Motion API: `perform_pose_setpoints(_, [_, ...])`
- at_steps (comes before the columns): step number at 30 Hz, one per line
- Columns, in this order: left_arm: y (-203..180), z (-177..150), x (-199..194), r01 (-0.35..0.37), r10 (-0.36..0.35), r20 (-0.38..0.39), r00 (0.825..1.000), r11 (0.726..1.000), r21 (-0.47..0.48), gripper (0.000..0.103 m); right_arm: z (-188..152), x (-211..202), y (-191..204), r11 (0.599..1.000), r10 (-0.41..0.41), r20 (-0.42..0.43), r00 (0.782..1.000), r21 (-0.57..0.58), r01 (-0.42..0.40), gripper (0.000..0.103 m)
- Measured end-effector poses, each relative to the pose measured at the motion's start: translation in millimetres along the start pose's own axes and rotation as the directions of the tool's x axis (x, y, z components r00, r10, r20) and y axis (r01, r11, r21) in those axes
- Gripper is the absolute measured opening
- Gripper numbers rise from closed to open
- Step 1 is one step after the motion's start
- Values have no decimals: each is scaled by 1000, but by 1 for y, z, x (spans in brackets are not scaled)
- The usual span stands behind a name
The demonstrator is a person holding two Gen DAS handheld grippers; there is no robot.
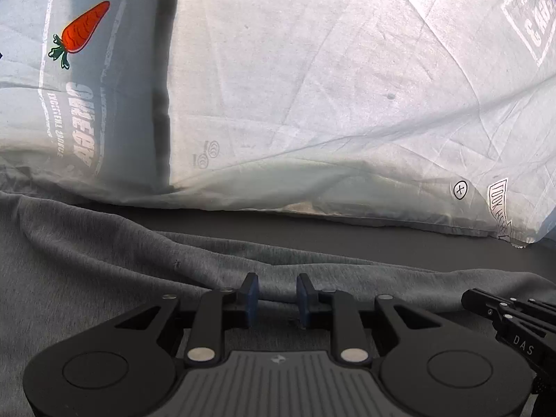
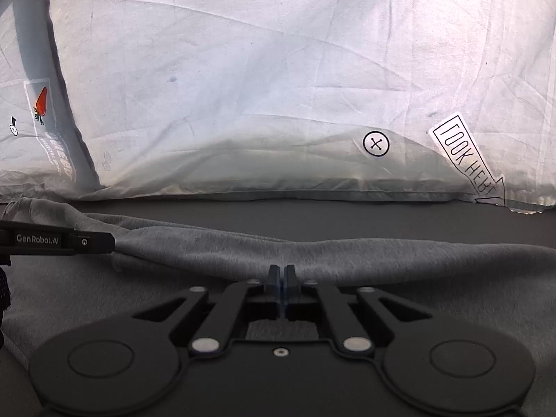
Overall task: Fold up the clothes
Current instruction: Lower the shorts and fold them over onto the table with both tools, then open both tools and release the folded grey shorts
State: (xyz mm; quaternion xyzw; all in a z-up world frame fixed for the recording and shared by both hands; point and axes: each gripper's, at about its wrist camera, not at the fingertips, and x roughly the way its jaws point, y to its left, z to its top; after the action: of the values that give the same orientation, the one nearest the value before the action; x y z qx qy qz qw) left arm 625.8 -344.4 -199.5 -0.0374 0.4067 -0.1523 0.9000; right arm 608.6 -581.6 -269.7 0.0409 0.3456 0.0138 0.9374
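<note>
A large white sheet (image 1: 312,87) printed with faint lettering is filling the upper half of both views, and its hem is ending on a dark surface (image 2: 312,215). A grey garment (image 1: 87,260) is lying across the lower half of each frame, its rumpled edge running left to right just below that dark strip. The right gripper (image 2: 281,274) is sitting at lower centre, its fingers pressed together on the grey garment's fold. The left gripper (image 1: 277,295) is resting at lower centre with its blue pads (image 1: 252,299) standing apart, gripping nothing. A small orange carrot print (image 1: 83,29) is showing at upper left.
</note>
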Motion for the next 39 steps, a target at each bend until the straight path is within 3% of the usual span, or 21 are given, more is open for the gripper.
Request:
perform_pose_setpoints(2, [-9, -13, 0, 18, -17, -31, 999, 999, 45, 26, -11, 1, 8, 1000, 10, -29, 1000, -24, -11, 2])
perform_pose_setpoints(6, [-19, -17, 7, 3, -2, -14, 1000, 994, 105, 27, -12, 16, 9, 1000, 18, -30, 999, 0, -18, 2])
perform_pose_setpoints(15, [-6, 29, 53, 21, -22, 31, 999, 999, 41, 28, 26, 64, 3, 1000, 9, 8, 1000, -17, -9, 2])
perform_pose_setpoints(17, [-4, 34, 54, 28, -28, 23, 999, 1000, 6, 29, 33, 69, 1, 1000, 27, -1, 1000, -11, -27, 8])
perform_pose_setpoints(19, [-1, 34, 49, 36, -36, 5, 999, 999, -30, 33, 38, 67, -2, 999, 46, -20, 999, 13, -45, 32])
perform_pose_setpoints(21, [4, 27, 35, 39, -39, -3, 999, 997, -60, 34, 38, 56, -3, 999, 12, -19, 1000, 33, -12, 43])
perform_pose_setpoints(24, [18, 9, 7, 48, -49, -11, 999, 994, -99, 35, 29, 22, -10, 998, -29, -7, 1000, 53, 29, 51])
perform_pose_setpoints(28, [49, -29, -45, 42, -44, -4, 999, 983, -178, 34, 3, -38, -37, 980, -140, -12, 990, 143, 140, 68])
perform_pose_setpoints(32, [79, -65, -90, 77, -81, 0, 997, 956, -282, 34, -59, -85, -84, 932, -287, -79, 955, 207, 297, 69])
perform_pose_setpoints(36, [72, -70, -95, 59, -64, -15, 998, 971, -234, 34, -101, -117, -120, 882, -361, -152, 920, 265, 390, 69])
perform_pose_setpoints(39, [56, -61, -87, 38, -39, -3, 999, 985, -168, 38, -100, -123, -124, 885, -357, -135, 924, 269, 381, 69])
